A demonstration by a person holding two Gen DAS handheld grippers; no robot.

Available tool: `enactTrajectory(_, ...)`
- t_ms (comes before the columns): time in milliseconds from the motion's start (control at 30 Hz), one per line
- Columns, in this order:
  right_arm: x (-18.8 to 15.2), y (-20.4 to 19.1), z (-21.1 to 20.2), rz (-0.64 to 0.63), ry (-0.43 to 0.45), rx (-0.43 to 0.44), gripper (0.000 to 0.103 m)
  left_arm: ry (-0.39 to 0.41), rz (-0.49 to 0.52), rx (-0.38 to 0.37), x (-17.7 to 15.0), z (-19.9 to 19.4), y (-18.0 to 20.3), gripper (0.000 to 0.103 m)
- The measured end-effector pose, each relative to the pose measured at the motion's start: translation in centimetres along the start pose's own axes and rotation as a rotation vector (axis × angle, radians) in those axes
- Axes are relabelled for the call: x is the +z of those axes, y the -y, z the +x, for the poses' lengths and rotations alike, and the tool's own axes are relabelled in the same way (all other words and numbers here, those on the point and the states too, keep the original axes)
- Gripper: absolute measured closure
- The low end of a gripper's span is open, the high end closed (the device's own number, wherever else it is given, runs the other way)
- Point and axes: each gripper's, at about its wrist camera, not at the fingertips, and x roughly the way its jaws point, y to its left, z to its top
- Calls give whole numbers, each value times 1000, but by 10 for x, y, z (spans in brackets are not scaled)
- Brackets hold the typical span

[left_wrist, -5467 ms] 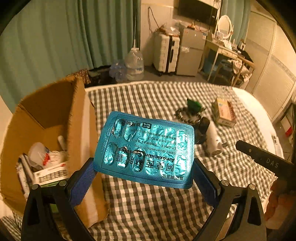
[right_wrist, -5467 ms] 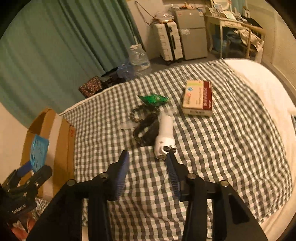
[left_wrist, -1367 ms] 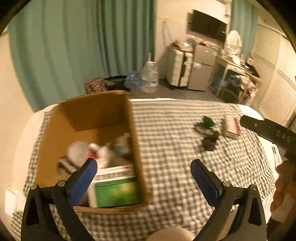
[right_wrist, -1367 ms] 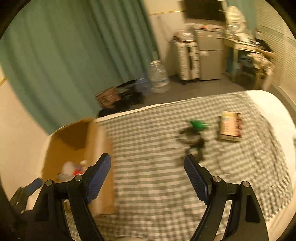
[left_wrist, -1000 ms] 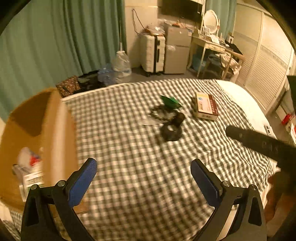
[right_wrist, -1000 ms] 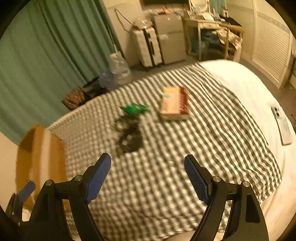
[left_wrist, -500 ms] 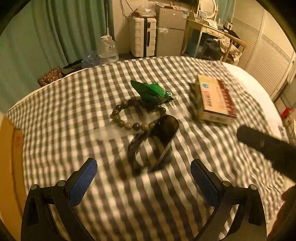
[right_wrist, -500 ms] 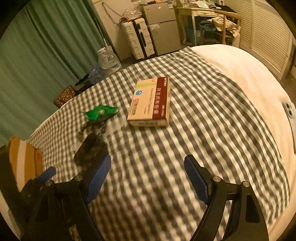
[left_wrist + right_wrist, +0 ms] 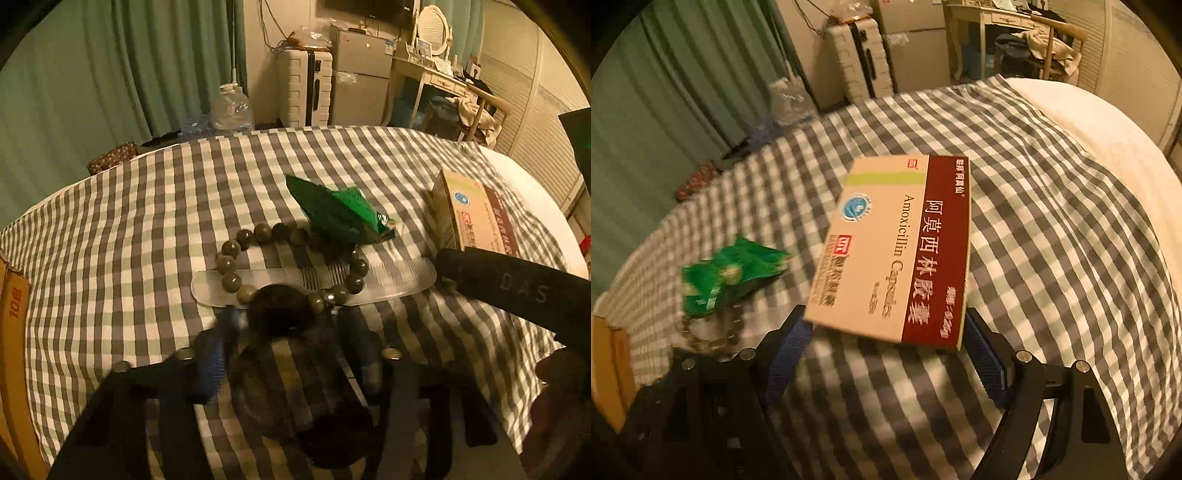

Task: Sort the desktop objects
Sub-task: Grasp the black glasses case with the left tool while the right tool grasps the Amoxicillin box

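A pair of dark sunglasses (image 9: 280, 314) lies on the checked cloth between the fingers of my left gripper (image 9: 290, 350). Its jaws are closing and blurred, and the blue pads (image 9: 214, 354) still look apart from the glasses. Just beyond lie a bead bracelet (image 9: 229, 264), a clear comb (image 9: 391, 280) and a green packet (image 9: 336, 214). My right gripper (image 9: 886, 354) is open, with the near end of an amoxicillin box (image 9: 897, 251) between its fingertips. In the left wrist view that box (image 9: 476, 225) sits at the right, behind a finger of the right gripper.
A cardboard box (image 9: 605, 373) stands at the left end of the checked cloth (image 9: 1052, 229). The white bed edge (image 9: 1089, 122) shows at the right. Beyond the bed are a suitcase (image 9: 303, 90), a water jug (image 9: 231, 109) and green curtains.
Both grippers have dropped toward the bed. The left one has come down over the sunglasses and its jaws have narrowed. The right one has closed in on the medicine box, jaws unchanged.
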Motion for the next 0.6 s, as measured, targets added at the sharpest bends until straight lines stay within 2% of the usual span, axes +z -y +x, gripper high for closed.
enactTrajectory(167,-1,-1,-10,38,29,-11,21,-28,-11,-8,-1,-3,-5,52)
enactTrajectory(300,8,1,-12,103,31,-38,19,-54,-64,-11,-6,-11,-15,35)
enactTrajectory(400,17,-1,-2,144,9,-47,15,-56,-58,-12,-10,-9,-18,34)
enactTrajectory(467,17,-3,11,127,-14,-67,14,-55,-34,-16,-10,-10,-19,42)
enactTrajectory(500,13,-5,11,91,4,-81,16,-50,-23,-21,-10,-11,-19,49)
enactTrajectory(567,6,-2,5,60,36,-87,25,-49,-10,-29,-11,-14,-23,51)
enactTrajectory(600,3,0,3,45,41,-69,25,-53,-14,-34,-11,-14,-26,53)
